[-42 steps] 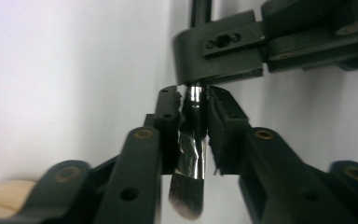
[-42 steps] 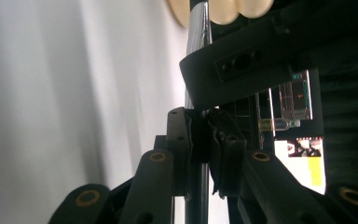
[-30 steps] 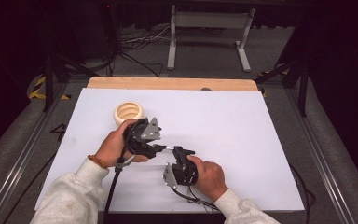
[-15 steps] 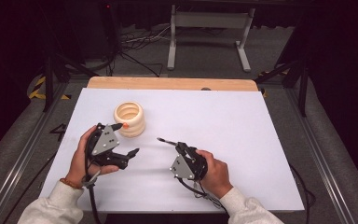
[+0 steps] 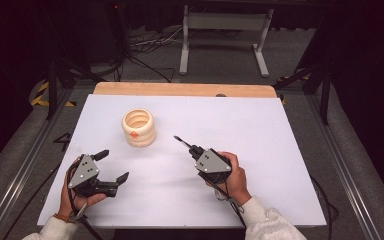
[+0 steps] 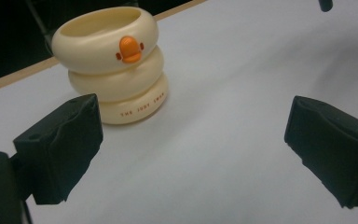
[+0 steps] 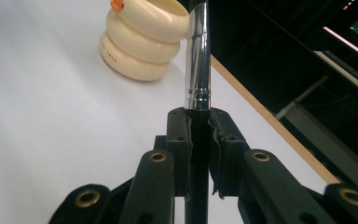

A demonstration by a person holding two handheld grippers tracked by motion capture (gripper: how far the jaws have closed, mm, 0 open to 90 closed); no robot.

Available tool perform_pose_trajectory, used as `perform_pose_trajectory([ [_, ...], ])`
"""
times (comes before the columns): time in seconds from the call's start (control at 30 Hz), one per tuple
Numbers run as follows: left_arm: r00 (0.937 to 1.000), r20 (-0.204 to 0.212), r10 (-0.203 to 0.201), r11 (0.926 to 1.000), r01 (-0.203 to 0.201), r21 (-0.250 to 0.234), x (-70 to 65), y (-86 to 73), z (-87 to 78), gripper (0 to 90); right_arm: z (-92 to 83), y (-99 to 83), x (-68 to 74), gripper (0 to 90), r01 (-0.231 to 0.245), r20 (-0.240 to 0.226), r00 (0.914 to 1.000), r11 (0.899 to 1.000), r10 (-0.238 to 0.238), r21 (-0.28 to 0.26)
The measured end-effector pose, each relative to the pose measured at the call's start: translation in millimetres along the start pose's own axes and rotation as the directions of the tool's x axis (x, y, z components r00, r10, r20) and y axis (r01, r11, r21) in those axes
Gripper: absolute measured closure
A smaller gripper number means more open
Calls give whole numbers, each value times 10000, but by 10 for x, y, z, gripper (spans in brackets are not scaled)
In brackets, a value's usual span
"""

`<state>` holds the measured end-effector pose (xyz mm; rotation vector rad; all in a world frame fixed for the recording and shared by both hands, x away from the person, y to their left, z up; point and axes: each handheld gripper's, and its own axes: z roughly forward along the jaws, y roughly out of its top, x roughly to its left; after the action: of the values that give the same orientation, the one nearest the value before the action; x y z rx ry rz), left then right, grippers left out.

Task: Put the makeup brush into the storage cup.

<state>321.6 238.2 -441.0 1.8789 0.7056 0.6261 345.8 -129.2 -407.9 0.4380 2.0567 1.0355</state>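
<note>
Between my right tool (image 5: 194, 148), clamped on a slim black-and-chrome pen (image 7: 197, 60), and my left tool (image 5: 111, 165), jaws apart and empty, the cream ringed plastic holder (image 5: 138, 127) could tip if the pen enters tilted.

Dim room, grey carpet (image 5: 290, 55), cables (image 5: 140, 45) trailing past a metal stand (image 5: 220, 30) (white tabletop (image 5: 260, 130) brightly lit)

Glossy cream plastic holder (image 6: 109, 70), chromed metal pen (image 7: 198, 60), matt table (image 5: 260, 135).

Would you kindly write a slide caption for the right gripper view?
Right gripper clamps a slim pen-like tool, aimed toward the cream ringed cup.
</note>
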Motion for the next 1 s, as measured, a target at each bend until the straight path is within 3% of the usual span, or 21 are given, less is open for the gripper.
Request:
perform_pose_trajectory([
  [0.2, 9996, -55, -292, 9994, 293, 176, -26, -121, -47, 44, 35, -3, -88, 799, -797, -555, 9955, 9959, 773, -429],
  [0.4, 9975, -39, -711, 9975, 710, -36, -93, -171, -140, 53, 127, 10, -151, 798, -1956, -1334, 9741, 9764, 1826, -920],
  [0.57, 9977, 111, -671, 9975, 673, -197, -118, -164, -163, 52, 201, 48, -185, 799, -2514, -1752, 9577, 9601, 2284, -1227],
  [0.7, 9973, 115, -722, 9971, 724, -249, -118, -160, -160, 53, 297, 60, -215, 798, -3053, -2259, 9364, 9407, 2684, -1479],
  [0.83, 9972, 97, -746, 9969, 748, -263, -112, -160, -158, 53, 400, 98, -280, 798, -3946, -2822, 8978, 9022, 3382, -1740],
  [1.0, 9977, 53, -670, 9975, 671, -198, -110, -159, -157, 54, 513, 205, -306, 798, -4211, -3033, 8847, 8859, 3539, -1947],
])
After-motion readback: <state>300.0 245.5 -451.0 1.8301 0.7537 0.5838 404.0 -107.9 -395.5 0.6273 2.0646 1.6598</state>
